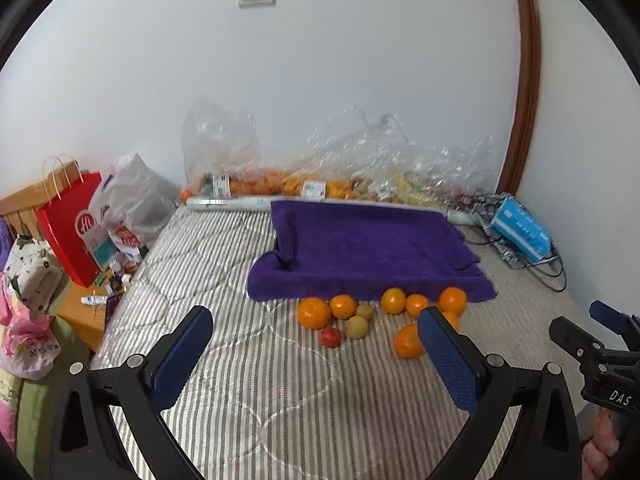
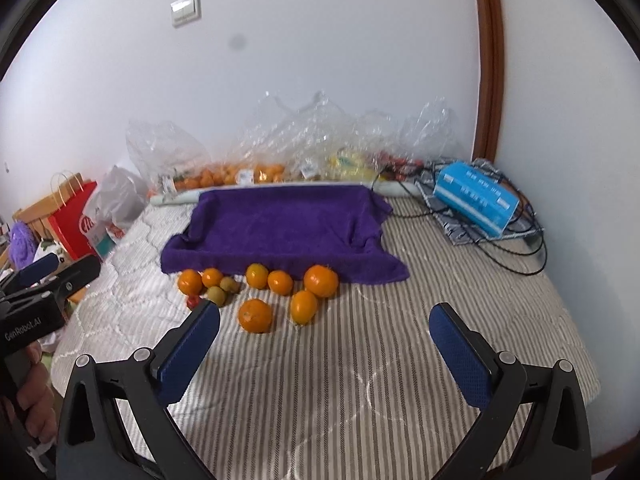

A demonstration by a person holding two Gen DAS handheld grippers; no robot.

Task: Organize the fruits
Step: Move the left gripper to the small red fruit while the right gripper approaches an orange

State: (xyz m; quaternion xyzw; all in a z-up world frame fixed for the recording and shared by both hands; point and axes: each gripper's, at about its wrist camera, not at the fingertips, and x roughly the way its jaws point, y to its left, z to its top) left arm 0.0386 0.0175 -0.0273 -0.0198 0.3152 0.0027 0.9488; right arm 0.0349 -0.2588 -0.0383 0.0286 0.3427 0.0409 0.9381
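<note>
Blue-padded fingers [image 1: 182, 356] of the left gripper [image 1: 316, 316] fill the bottom of its own view, spread wide and holding nothing, and the right gripper [image 2: 324, 318] is likewise released, its jaws parted over bare striped mattress [image 2: 360, 380]; both seem poised short of the fruit, as if a first pick is yet to be chosen. The fruit lies loose on the mattress just in front of a purple towel [image 1: 372, 240], which is draped so its edges stand up like a shallow tray, probably the place meant to receive the sorted pieces. Several oranges [image 2: 256, 315] sit in a rough row against the towel's near hem, with two dull green fruits [image 1: 357, 327] and one small red fruit [image 1: 331, 337] among them; the nearest orange lies partly behind the left gripper's right finger. More fruit waits in clear plastic bags [image 1: 340, 160] along the wall, their white labels too blurred to read. Writing is sparse: "DAS" on the right gripper's body seen from the left wrist, "GenRobot.AI" on the left gripper's body seen from the right wrist, and what may be "DO YOU" on pink fabric [image 1: 28, 340] at the left. A red paper bag [image 1: 72, 228] carries a round white logo I cannot make out.
</note>
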